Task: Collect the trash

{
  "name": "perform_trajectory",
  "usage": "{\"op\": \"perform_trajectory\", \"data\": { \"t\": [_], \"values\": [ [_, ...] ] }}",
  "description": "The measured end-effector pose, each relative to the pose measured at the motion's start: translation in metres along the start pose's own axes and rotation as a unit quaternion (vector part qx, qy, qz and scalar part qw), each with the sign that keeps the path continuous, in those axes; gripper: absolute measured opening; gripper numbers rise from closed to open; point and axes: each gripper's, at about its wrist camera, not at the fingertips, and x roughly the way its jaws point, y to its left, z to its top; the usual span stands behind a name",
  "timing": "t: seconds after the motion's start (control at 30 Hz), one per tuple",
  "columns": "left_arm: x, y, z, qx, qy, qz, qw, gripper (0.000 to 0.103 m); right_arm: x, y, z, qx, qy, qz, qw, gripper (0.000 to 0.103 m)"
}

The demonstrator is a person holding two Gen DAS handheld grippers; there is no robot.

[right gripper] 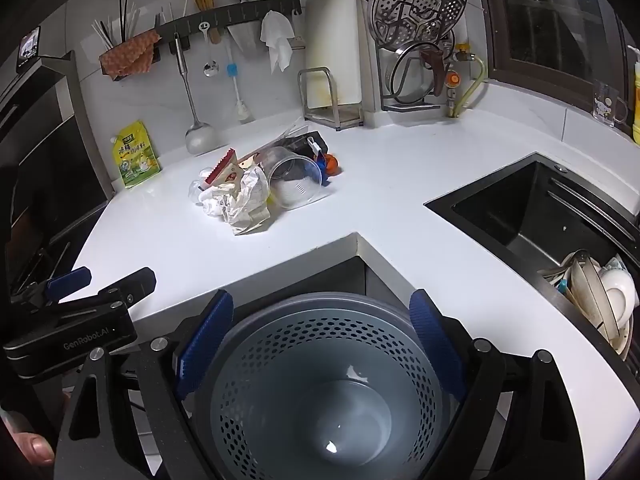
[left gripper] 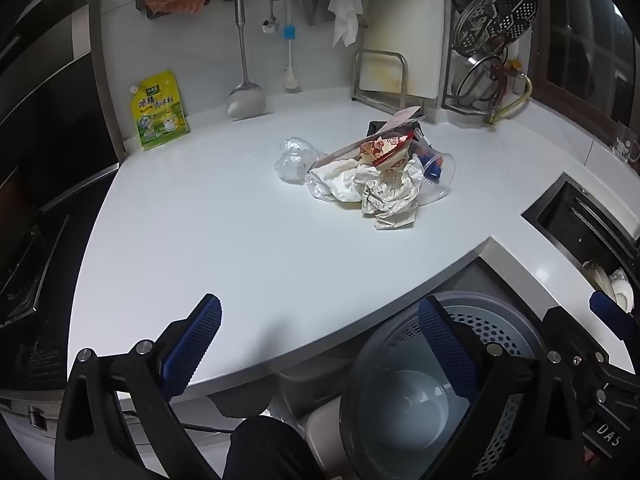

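A heap of trash lies on the white counter point(left gripper: 224, 240): crumpled paper point(left gripper: 386, 196), a red snack wrapper point(left gripper: 384, 148), a clear plastic bag point(left gripper: 294, 160) and a clear plastic cup point(left gripper: 438, 178) on its side. The heap also shows in the right wrist view, with the paper point(right gripper: 248, 204) and the cup point(right gripper: 296, 184). A grey perforated bin point(right gripper: 328, 384) stands on the floor below the counter corner; it also shows in the left wrist view point(left gripper: 424, 396). My left gripper point(left gripper: 320, 344) is open and empty over the counter's near edge. My right gripper point(right gripper: 320, 340) is open and empty above the bin.
A yellow-green seasoning pouch point(left gripper: 160, 112) leans at the back left. A dark sink point(right gripper: 532, 208) with stacked dishes point(right gripper: 600, 296) lies to the right. A cutting board rack point(right gripper: 332, 96) and a lid rack point(right gripper: 420, 40) stand at the back. Utensils hang on the wall rail point(right gripper: 240, 12).
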Motion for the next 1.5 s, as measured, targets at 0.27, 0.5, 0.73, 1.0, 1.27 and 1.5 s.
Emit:
{"op": "perform_trajectory", "data": {
  "t": [0.27,0.5,0.73,1.0,1.27,1.5],
  "values": [
    [-0.003,0.0,0.004,0.002,-0.003,0.004,1.0,0.097,-0.002,0.001,-0.001,-0.004,-0.004,-0.001,1.0,0.086],
    [-0.008,0.007,0.004,-0.002,-0.004,0.003,1.0,0.097,-0.002,0.0,0.0,-0.004,-0.005,-0.003,1.0,0.086],
    [-0.009,0.008,0.003,-0.002,-0.006,0.004,1.0,0.097,-0.005,0.002,0.0,-0.005,-0.006,-0.003,1.0,0.086],
    [-0.01,0.006,0.003,-0.001,-0.006,0.004,1.0,0.097,-0.009,0.004,-0.001,-0.005,-0.008,-0.002,1.0,0.086],
    [-0.011,0.004,0.001,0.0,-0.008,0.005,1.0,0.097,-0.011,0.003,0.0,-0.004,-0.01,0.0,1.0,0.086],
    [-0.012,0.003,0.001,0.001,-0.009,0.005,0.9999,0.097,-0.015,0.002,0.001,-0.003,-0.011,0.002,1.0,0.086]
  ]
}}
